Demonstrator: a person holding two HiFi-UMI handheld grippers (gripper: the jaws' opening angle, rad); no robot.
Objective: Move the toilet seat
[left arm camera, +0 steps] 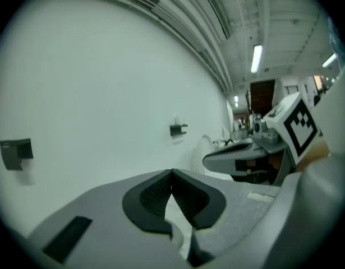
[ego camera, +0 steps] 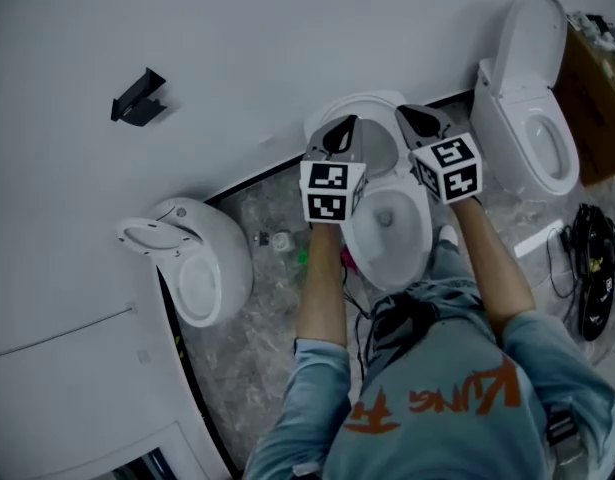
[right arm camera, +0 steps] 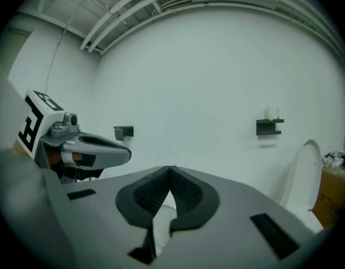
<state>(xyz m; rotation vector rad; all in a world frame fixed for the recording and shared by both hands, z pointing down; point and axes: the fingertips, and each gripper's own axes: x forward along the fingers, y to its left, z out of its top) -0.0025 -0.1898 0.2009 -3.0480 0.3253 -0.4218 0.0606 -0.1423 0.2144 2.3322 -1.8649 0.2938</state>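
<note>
The middle toilet (ego camera: 389, 230) stands against the white wall with its white seat and lid (ego camera: 372, 105) raised. My left gripper (ego camera: 343, 128) is at the left edge of the raised seat and my right gripper (ego camera: 419, 120) at its right edge, side by side. In the left gripper view the left gripper (left arm camera: 172, 172) has its dark pads meeting at the tips, with nothing between them. The right gripper (right arm camera: 171, 168) is likewise shut on nothing. A white surface shows through the gap below each pair of pads. Whether either gripper touches the seat I cannot tell.
A second toilet (ego camera: 532, 118) with its lid up stands to the right, beside a cardboard box (ego camera: 597, 78). A wall-hung bowl (ego camera: 192, 268) is at the left. A black bracket (ego camera: 139, 96) sticks out of the wall. Black cables (ego camera: 592, 268) lie on the marbled floor.
</note>
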